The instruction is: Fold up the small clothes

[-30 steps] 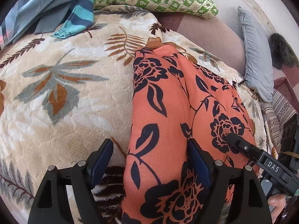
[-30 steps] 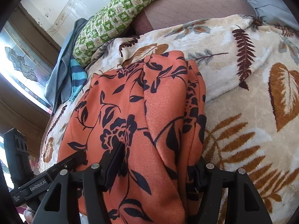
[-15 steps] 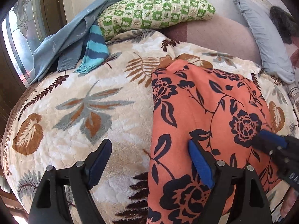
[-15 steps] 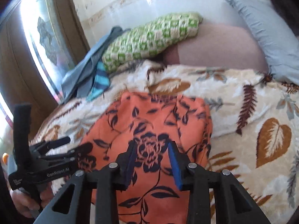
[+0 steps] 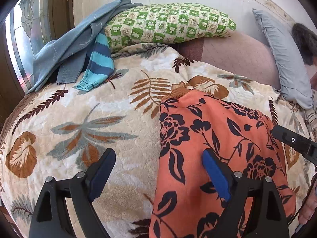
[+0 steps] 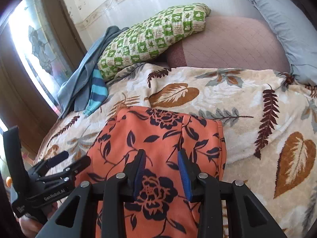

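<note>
An orange garment with a dark flower print (image 5: 214, 148) lies folded lengthwise on the leaf-patterned blanket (image 5: 79, 123); it also shows in the right wrist view (image 6: 158, 138). My left gripper (image 5: 158, 168) is wide open and empty, raised over the garment's left edge. My right gripper (image 6: 161, 168) is open with a narrower gap, empty, raised over the garment's middle. The left gripper also shows in the right wrist view (image 6: 75, 159), and the tip of the right one shows at the right of the left wrist view.
A blue striped garment (image 5: 99, 63) and a grey-blue one (image 5: 65, 47) lie at the bed's far left by a window. A green checked pillow (image 5: 168, 25), a mauve cushion (image 5: 237, 57) and a grey pillow (image 5: 285, 55) line the wall.
Both grippers have let go of the orange garment and lifted back from it. The right gripper's jaws have narrowed. The garment now lies flat on the blanket.
</note>
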`<control>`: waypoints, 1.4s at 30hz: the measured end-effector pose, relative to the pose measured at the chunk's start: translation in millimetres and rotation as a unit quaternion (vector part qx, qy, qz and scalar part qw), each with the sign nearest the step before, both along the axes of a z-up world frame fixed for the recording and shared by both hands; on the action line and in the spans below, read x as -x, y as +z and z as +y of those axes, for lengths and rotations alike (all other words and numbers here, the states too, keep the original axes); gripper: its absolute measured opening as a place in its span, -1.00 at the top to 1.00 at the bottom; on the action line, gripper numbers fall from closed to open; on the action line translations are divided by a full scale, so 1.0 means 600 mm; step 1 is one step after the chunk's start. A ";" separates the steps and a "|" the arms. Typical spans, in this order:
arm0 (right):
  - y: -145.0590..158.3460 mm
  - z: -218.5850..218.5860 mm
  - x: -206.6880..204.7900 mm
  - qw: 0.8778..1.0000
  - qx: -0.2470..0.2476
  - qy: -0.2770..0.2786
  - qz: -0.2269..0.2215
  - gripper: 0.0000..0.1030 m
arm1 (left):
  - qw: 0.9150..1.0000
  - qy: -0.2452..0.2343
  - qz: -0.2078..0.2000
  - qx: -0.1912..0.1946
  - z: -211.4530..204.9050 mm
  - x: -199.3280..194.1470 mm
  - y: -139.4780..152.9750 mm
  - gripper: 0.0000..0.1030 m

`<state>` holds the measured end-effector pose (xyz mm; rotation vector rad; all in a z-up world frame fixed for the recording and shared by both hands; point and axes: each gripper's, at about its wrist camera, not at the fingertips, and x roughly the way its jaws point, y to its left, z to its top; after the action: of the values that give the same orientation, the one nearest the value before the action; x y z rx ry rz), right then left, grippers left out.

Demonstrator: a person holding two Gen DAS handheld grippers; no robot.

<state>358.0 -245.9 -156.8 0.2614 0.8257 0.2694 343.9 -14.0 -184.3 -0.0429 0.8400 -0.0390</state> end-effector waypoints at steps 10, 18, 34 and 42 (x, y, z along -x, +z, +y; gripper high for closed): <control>-0.075 -0.002 -0.074 0.997 0.027 0.010 0.070 0.27 | 0.998 -0.029 0.045 -0.036 -0.034 -0.028 -0.042 -0.86; 0.029 -0.001 0.049 0.998 0.047 -0.011 -0.037 0.27 | 0.997 -0.015 -0.006 -0.071 -0.046 0.041 0.017 -0.86; 0.186 -0.002 0.358 0.985 0.086 -0.047 -0.140 -0.22 | 0.983 0.039 -0.140 -0.108 -0.003 0.264 0.244 -0.87; 0.226 0.022 0.427 0.985 0.092 -0.038 -0.144 -0.22 | 0.977 0.035 -0.186 -0.094 0.008 0.351 0.329 -0.88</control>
<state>101.6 -232.8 -21.4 0.0775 0.5491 0.1536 133.3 -9.0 13.0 0.1115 0.4647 0.0962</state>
